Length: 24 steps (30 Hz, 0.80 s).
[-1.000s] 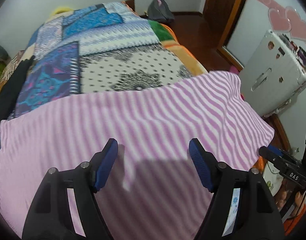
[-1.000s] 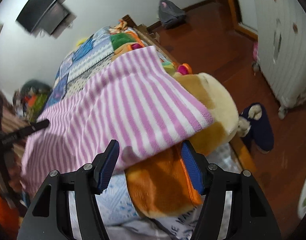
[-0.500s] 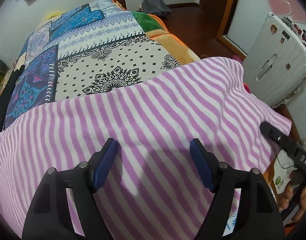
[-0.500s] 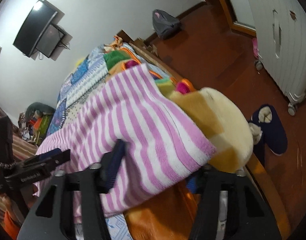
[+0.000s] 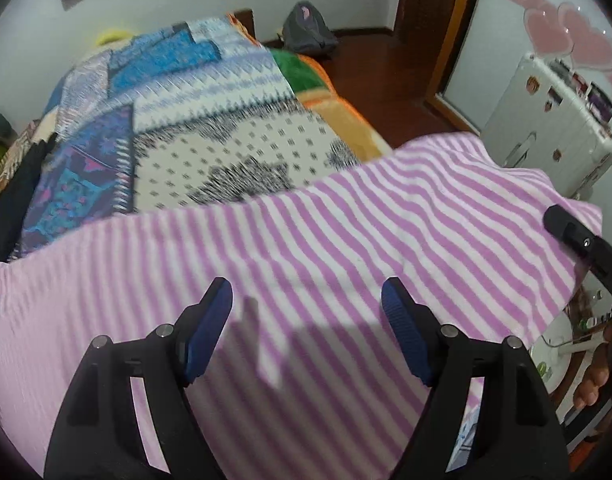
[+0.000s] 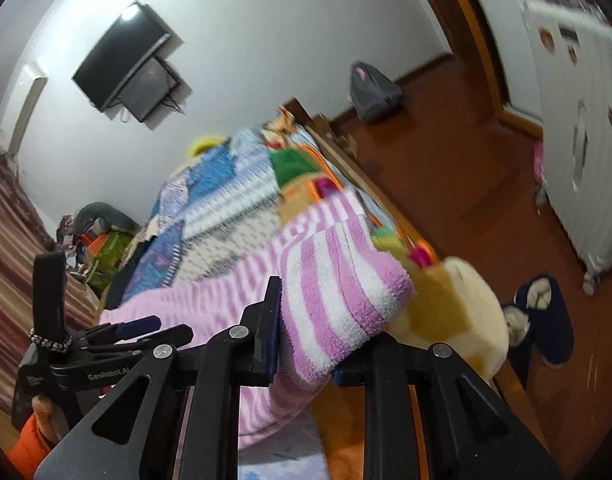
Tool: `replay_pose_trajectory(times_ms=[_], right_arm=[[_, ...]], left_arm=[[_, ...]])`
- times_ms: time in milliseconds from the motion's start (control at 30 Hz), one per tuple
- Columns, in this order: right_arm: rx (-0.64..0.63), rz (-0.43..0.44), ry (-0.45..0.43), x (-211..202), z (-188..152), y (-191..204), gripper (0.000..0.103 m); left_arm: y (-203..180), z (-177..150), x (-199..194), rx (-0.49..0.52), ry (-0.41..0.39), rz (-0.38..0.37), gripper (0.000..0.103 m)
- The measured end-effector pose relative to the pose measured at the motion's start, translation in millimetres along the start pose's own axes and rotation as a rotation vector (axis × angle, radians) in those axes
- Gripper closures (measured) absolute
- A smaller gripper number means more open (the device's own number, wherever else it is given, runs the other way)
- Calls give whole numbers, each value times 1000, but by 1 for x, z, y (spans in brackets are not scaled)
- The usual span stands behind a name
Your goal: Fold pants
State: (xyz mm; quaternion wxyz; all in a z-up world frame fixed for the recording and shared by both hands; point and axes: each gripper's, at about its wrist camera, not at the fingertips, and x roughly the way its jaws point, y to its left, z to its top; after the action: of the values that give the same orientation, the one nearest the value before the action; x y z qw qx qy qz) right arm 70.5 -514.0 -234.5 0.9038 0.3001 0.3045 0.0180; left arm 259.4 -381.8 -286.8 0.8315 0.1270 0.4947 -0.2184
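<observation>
Right wrist view: my right gripper (image 6: 306,330) is closing on a corner of the striped pants (image 6: 338,292) spread on the patchwork bedspread (image 6: 225,208) for folding, while my left gripper (image 5: 306,320) hovers open above them.

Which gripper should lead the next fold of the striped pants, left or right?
Right, probably. The right gripper is closing on the raised corner of the striped pants, fabric bunched between its fingers. The left gripper hangs open above flat fabric, gripping nothing.
</observation>
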Motion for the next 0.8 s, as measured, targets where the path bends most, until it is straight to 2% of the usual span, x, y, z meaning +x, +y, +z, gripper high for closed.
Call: replay_pose_trajectory(times_ms=[200, 367, 600, 800], right_arm=[[-78, 40, -43, -7, 15, 46, 86], [-158, 74, -72, -6, 23, 95, 86], [-288, 129, -97, 2, 25, 173, 86], [-389, 188, -83, 22, 10, 241, 86]], left_arm=[[41, 0, -55, -26, -108, 19, 26], [92, -12, -95, -74, -170, 48, 26], [175, -52, -145, -150, -243, 109, 26], [244, -102, -180, -225, -279, 155, 26]])
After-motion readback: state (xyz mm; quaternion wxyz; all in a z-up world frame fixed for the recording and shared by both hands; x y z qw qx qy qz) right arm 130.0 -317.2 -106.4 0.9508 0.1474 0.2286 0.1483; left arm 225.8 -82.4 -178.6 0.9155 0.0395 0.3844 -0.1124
